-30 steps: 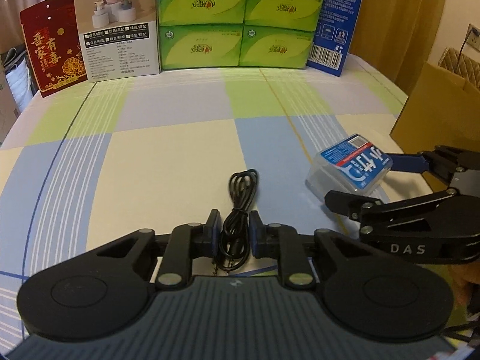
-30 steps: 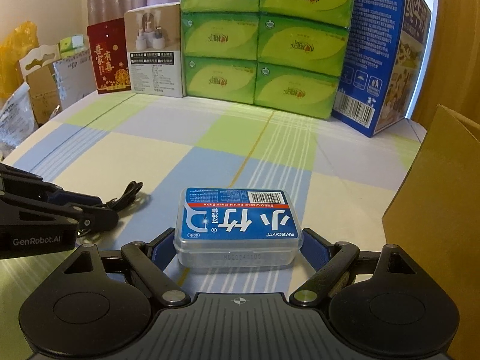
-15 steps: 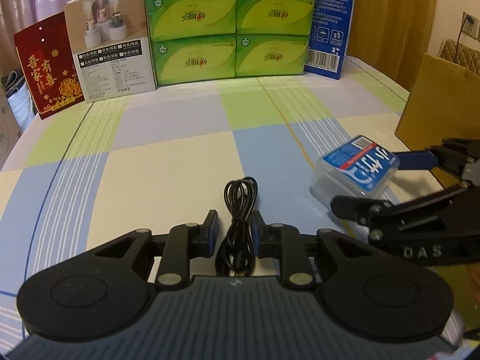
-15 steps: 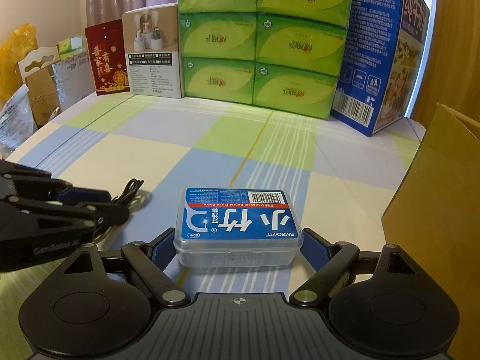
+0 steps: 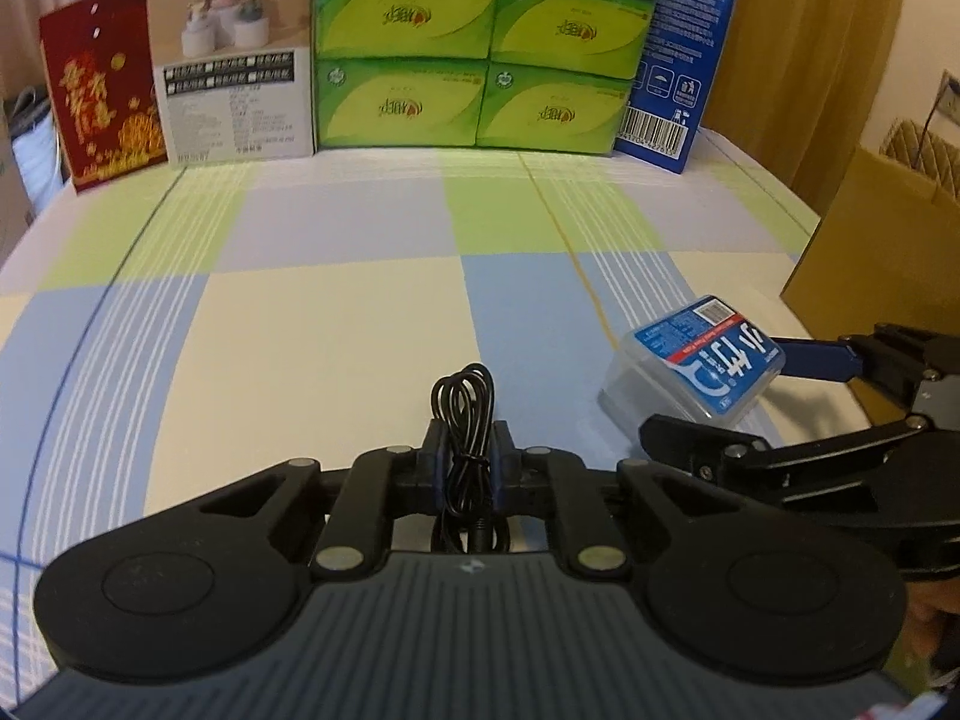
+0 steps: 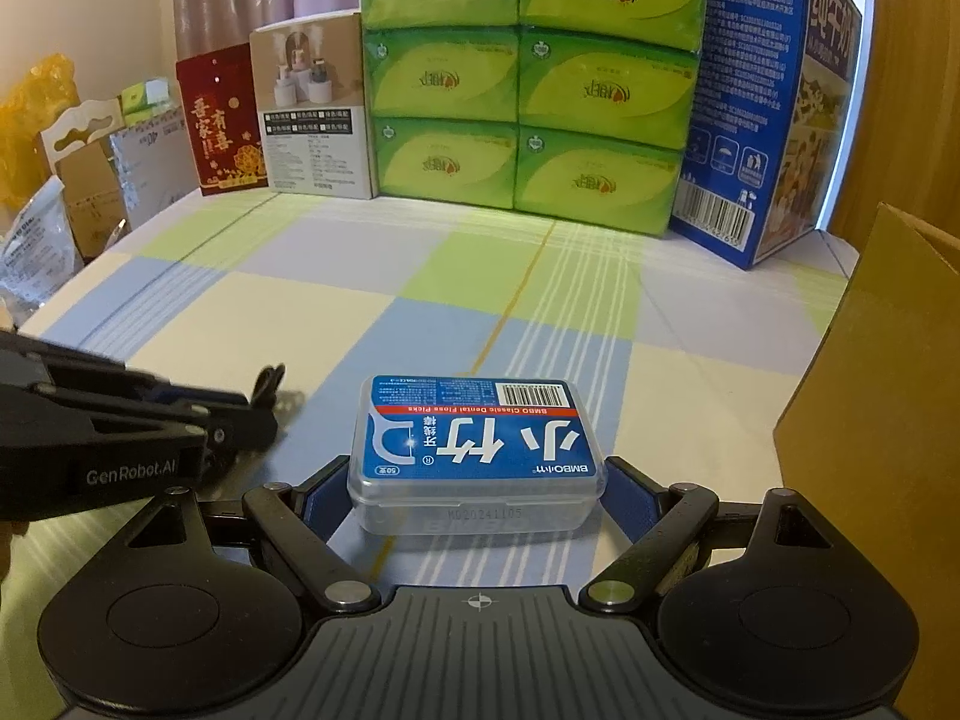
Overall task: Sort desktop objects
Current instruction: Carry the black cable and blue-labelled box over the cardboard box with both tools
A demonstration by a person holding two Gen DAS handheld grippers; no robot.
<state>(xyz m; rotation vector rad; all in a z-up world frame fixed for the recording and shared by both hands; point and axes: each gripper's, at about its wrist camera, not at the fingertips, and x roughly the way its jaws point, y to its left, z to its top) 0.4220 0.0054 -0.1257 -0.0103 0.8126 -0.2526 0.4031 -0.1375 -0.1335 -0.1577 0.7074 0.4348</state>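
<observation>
A coiled black cable (image 5: 465, 396) is pinched between the pads of my left gripper (image 5: 467, 450), which is shut on it; its loop sticks out forward and its plug end hangs by the gripper body. To the right, a clear floss-pick box with a blue label (image 5: 696, 360) sits tilted in my right gripper (image 5: 708, 387). In the right wrist view the same box (image 6: 477, 450) lies crosswise between the blue pads of my right gripper (image 6: 474, 501), which is shut on it. My left gripper (image 6: 240, 414) shows at the left with the cable loop (image 6: 270, 378).
A checked cloth (image 5: 336, 330) covers the surface. Green tissue packs (image 5: 480, 48), a blue carton (image 5: 678, 48), a white product box (image 5: 234, 60) and a red packet (image 5: 102, 90) line the far edge. An open cardboard box (image 6: 888, 390) stands close at the right.
My left gripper has closed tighter on the cable, squeezing the coil narrow, and has lifted it slightly. The right gripper keeps its hold on the floss box, which now looks more tilted.
</observation>
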